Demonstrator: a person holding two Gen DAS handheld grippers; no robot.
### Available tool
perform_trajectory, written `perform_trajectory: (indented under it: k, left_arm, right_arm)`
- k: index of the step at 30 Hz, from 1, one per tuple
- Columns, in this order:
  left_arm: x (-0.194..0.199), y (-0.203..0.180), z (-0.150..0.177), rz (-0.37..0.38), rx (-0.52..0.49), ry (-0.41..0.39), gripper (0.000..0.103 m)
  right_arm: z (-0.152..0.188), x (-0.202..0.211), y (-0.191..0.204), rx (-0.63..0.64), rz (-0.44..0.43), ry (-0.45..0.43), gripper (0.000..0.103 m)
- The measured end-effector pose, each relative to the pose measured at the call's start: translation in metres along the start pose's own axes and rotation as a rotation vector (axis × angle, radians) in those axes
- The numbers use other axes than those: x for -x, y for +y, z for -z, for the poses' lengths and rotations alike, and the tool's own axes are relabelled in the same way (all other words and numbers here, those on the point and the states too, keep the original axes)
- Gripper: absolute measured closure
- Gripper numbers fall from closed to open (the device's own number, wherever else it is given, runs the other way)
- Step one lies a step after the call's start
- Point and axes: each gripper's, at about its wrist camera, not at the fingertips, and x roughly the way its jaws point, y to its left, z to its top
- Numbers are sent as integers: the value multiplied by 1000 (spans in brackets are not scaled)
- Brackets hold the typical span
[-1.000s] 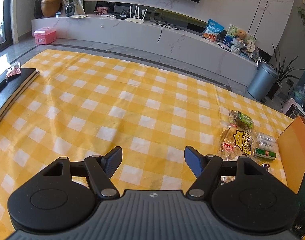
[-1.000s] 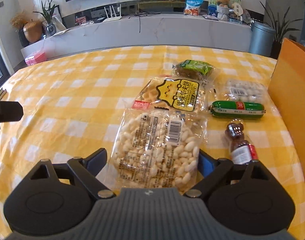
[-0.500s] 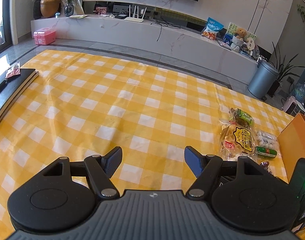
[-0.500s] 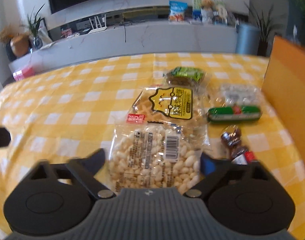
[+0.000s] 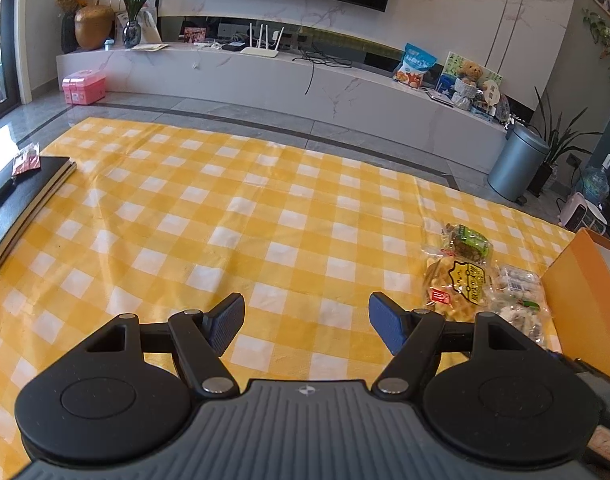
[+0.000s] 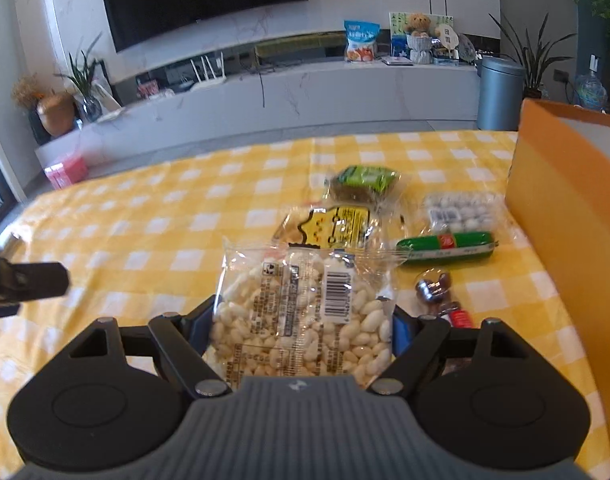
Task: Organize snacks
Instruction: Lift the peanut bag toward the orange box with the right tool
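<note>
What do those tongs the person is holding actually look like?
Both look alike. The left tongs and right tongs each have a ribbed grey body with a small round emblem, two black round-ended plates, black link arms with silver pivot pins, and blue ridged pads on the fingers. No cables or sleeves show.

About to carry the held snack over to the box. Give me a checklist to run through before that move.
1. Right gripper jaws, which have just been closing, shut on the peanut bag: ok.
2. Bag lifted off the tablecloth: cannot tell.
3. Orange box open at the top: ok.
4. Box interior has room: cannot tell, hidden by its wall.
5. Green sausage and small bottle lie towards the box: not ok, pass above them.
6. Left gripper open, away from the snacks: ok.
</note>
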Motion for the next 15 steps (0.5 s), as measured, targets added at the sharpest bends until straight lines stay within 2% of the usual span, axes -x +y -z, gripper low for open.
perform_trajectory:
  k: [7,12,15]
  left_arm:
    - [18,-27,7,66,-99,0,19]
    - [18,-54,12,97,-107,26,19]
    - [16,-80,17,135,-168,43,18]
  right_arm:
    - [-10,57,-43,-22,-35,-32,24]
    - [-7,88,-83,7,46,-25,24]
    - [-13,102,-107,-3,67,-37,24]
